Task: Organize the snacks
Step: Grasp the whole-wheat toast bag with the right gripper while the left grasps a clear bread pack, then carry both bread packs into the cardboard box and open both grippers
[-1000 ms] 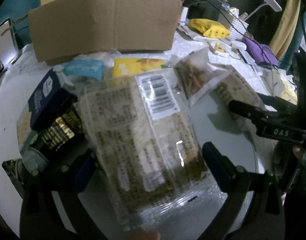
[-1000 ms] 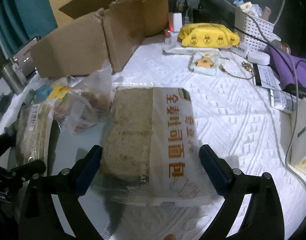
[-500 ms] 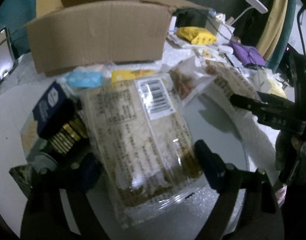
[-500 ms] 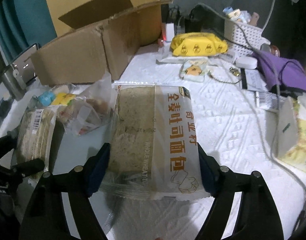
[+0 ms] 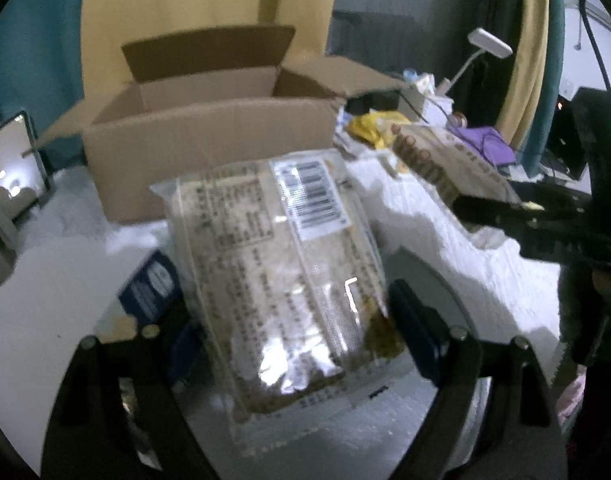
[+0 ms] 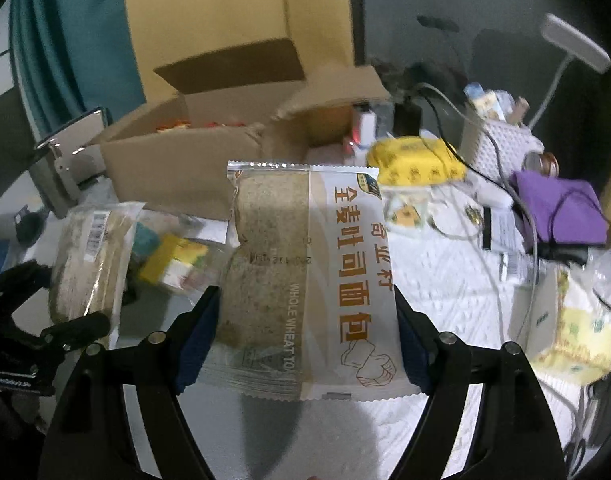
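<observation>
Two bread packs now off the tabletop: left hand-held gripper [image 5: 289, 344] has clamped the barcode-side pack [image 5: 281, 276], right hand-held gripper [image 6: 305, 340] the whole-wheat pack [image 6: 309, 280]. Both jaws closed in from wide within the last second, then lifted. Cardboard box [image 5: 209, 144] sits open ahead, likely the drop target.

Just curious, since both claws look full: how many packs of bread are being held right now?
2. One clear pack with a barcode label sits in the left gripper; one whole wheat toast pack sits in the right gripper. More may lie hidden in the cardboard box.
</observation>
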### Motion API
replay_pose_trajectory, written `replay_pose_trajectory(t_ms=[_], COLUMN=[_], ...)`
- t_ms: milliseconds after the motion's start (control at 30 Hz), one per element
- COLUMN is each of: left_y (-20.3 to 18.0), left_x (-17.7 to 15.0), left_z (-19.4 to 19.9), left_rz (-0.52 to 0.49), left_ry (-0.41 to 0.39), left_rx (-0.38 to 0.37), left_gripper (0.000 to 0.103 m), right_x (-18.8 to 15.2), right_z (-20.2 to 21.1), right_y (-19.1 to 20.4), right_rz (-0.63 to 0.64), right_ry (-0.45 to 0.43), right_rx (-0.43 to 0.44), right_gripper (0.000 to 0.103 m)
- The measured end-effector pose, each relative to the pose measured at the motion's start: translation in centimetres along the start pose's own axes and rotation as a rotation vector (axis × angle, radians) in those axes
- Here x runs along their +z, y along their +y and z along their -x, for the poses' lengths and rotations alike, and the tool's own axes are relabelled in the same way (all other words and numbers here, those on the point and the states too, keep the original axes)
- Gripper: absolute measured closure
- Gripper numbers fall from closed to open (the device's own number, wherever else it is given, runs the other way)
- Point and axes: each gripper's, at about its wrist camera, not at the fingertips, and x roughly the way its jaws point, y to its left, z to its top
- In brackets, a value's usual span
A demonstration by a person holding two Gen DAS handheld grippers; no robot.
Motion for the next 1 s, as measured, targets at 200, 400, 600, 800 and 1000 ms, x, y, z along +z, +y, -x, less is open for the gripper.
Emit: replay_pose_trajectory(t_ms=[200,400,600,800,1000], left_y=[2.5,5.1,7.7,10.1,11.5], left_x=[1.6,3.0,5.1,6.3,4.1], left_z=[0.3,1.0,1.5,0.9,-0.7], left_rz=[0.017,0.037,0.045,0.051,0.135], left_ry=[-0.034,-0.077,-0.135,-0.138,-0.045], left_rx=[0.013,0.034,0.053,0.078,0.034], left_gripper=[0.017,0.017,0.017,0.035,0.032], right_x=[1.9,3.9,6.0,7.9,8.4], right_z=[0.0,-0.6,-1.9,-3.4,-4.1], right_y=[2.2,4.3,6.6,8.7,9.8], right_rz=[0.030,0.049,0.083,0.118,0.125], right_ry=[-0.022,-0.042,-0.044,-0.052,-0.048], right_rx=[0.028,0.046,0.063,0.072,0.097], right_gripper=[0.021,0.021,0.021,0.021,0.021])
